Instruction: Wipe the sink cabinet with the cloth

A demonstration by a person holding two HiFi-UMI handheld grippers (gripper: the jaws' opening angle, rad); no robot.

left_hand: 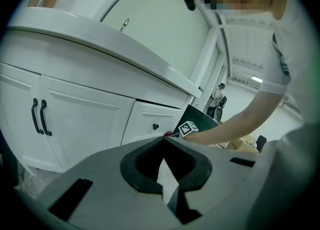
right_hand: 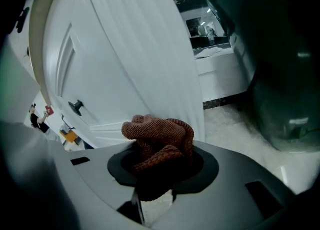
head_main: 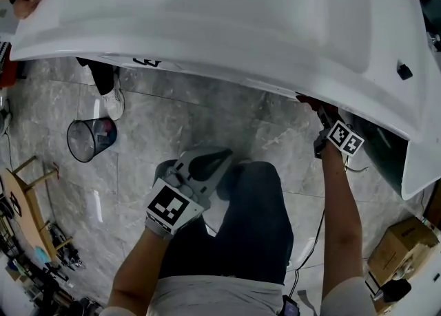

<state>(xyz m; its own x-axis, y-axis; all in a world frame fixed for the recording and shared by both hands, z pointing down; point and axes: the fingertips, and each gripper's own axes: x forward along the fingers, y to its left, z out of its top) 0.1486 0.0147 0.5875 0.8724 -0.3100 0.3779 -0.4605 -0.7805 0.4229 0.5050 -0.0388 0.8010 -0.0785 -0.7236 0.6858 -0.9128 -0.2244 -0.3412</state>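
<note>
Grips the cloth point(right_hand: 157, 131), a bunched reddish-brown wad, firmly between the jaws of the right gripper point(right_hand: 162, 155). Places it at the right end of the white sink cabinet point(left_hand: 85, 119), tucked under the overhanging sink top point(head_main: 241, 25) and against or just beside a white panel; cannot confirm contact from the right gripper view. Carries the left gripper point(left_hand: 163, 144) low by the knee, well apart from the cabinet, jaws closed tip to tip on nothing.

Judges the wipe to be under way at the right end only. Finds no streak, damp patch or dirt on any white face to tell cleaned from uncleaned. Counts as probably outstanding the drawer front point(left_hand: 150, 124) and the double doors with dark handles point(left_hand: 41, 117) further left. Rates progress as early to middling, unverified.
</note>
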